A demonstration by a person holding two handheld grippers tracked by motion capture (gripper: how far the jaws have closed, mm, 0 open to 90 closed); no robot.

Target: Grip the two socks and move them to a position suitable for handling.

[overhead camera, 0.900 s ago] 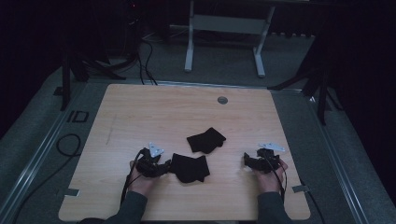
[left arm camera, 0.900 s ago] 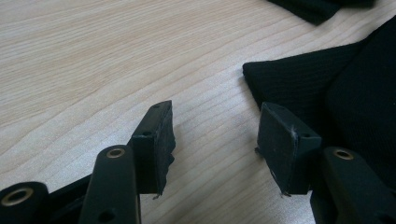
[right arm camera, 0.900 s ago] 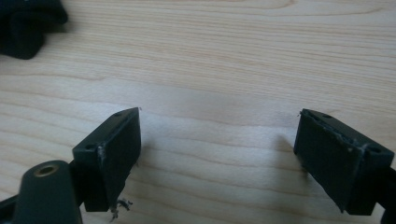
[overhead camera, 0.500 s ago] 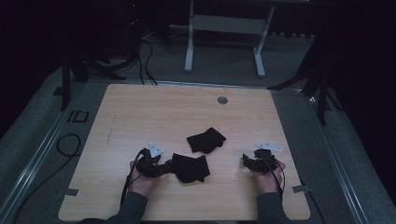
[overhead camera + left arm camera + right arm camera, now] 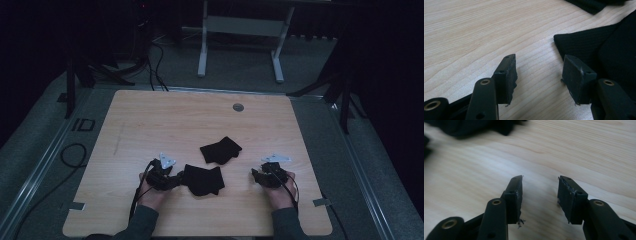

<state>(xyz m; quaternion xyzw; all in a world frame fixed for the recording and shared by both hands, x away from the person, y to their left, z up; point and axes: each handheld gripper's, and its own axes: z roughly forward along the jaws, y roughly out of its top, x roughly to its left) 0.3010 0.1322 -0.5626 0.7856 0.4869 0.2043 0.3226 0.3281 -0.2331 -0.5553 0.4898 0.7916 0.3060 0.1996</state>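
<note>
I am resting both tools low on the wooden worktop [image 5: 150, 120]. The left tool [image 5: 539, 72] is standing released, jaws apart over bare wood, just beside the edge of the nearer black cloth [image 5: 202, 180]. The right tool [image 5: 540, 195] is also released, well apart from it. A 2nd black cloth [image 5: 220, 150] is lying farther back.

Dim high view; bright, softly blurred close-ups

Light wooden table [image 5: 150, 125], two black cloths on it, nearer cloth [image 5: 204, 180], farther cloth [image 5: 220, 150]
</note>
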